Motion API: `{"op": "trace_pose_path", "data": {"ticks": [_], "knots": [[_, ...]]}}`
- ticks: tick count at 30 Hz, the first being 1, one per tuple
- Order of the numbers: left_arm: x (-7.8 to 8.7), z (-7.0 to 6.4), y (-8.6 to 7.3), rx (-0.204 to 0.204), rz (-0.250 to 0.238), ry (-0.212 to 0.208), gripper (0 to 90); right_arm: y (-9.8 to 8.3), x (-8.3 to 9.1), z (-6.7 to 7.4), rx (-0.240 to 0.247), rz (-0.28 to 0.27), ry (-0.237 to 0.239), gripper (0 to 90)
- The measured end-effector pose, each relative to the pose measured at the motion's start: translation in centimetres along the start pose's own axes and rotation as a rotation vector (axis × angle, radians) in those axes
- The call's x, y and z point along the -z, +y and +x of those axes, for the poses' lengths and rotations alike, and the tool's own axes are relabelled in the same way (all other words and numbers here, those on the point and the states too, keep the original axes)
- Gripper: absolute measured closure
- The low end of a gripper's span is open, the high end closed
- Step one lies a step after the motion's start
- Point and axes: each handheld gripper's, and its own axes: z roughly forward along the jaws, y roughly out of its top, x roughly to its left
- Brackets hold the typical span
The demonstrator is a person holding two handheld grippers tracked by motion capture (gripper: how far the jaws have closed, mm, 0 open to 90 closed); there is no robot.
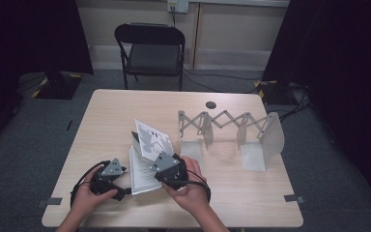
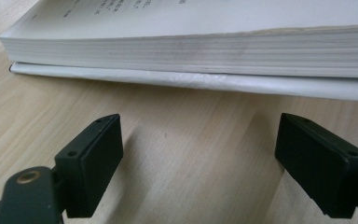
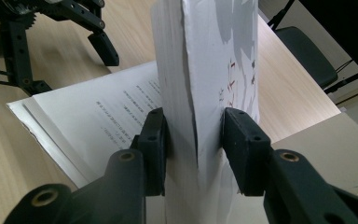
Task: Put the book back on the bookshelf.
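Here, taking the open book (image 1: pixel 142 166) as my landmark, my left gripper (image 1: pixel 121 192) rests low on the counter (image 1: pixel 106 116), just beside the book's left edge. In the left gripper view its fingers (image 2: pixel 93 154) stand wide apart and released, with bare wood between them and nothing held. Just ahead of them runs the thick edge of the page block (image 2: pixel 191 49), with the thin white cover (image 2: pixel 168 78) lying flat on the counter underneath. They do not touch it.

The book itself lies open near the front middle of the counter. Its lower pages are flat, and printed lines show on the page facing up (image 3: pixel 107 112).

Over the book's right half is my right gripper (image 1: pixel 158 162). Its fingers (image 3: pixel 154 140) are clenched on a thick sheaf of pages (image 3: pixel 200 70) together with the front cover, and the sheaf stands nearly upright off the flat pages. In the right gripper view one pad presses on each side of the sheaf. The black and white pattern of the cover (image 1: pixel 150 137) shows from above, tilted up and away from me.

To the right of the book, well apart from it, stands a white folding rack (image 1: pixel 232 128) with a crisscross bar. Beyond the far edge of the counter is a dark chair (image 1: pixel 150 48).
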Motion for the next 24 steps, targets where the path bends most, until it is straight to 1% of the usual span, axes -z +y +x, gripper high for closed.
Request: {"op": "trace_pose_path", "data": {"ticks": [6,9,10,12,14,15,18,19,22,23,24], "knots": [[-0.4,0.0,0.3,0.017,-0.012,0.013,14.8,0.3,0.2,-0.2,-0.003,0.007,0.006,61.8],[-0.4,-0.2,0.5,0.015,-0.007,0.044,15.6,0.4,0.2,-0.2,-0.002,0.01,0.008,61.8],[-0.4,-0.2,0.6,0.008,-0.006,0.053,15.8,0.4,0.2,-0.2,-0.001,0.011,0.01,61.8],[-0.3,-0.1,0.8,0.024,-0.018,0.064,15.8,0.5,0.2,-0.3,-0.002,0.012,0.013,61.8],[-0.2,-0.1,0.9,0.04,-0.041,0.052,15.8,0.6,0.3,-0.3,-0.001,0.013,0.015,61.9],[-0.2,-0.1,1.1,0.043,-0.047,0.057,15.8,0.7,0.3,-0.3,0.0,0.02,0.015,61.9],[-0.1,-0.3,1.5,0.013,-0.047,0.075,16.0,0.9,0.4,-0.5,0.003,0.024,0.019,62.0],[-0.1,-0.4,1.5,0.016,-0.051,0.071,16.3,0.9,0.4,-0.5,0.007,0.024,0.018,62.1],[-0.1,-0.4,1.8,0.007,-0.052,0.081,16.0,1.1,0.5,-0.6,0.004,0.029,0.023,62.2],[-0.1,-0.5,1.8,0.012,-0.06,0.076,15.6,1.2,0.5,-0.7,0.006,0.031,0.024,62.2],[-0.1,-0.5,1.9,0.002,-0.057,0.081,15.6,1.3,0.5,-0.7,0.011,0.034,0.025,62.3]]}}
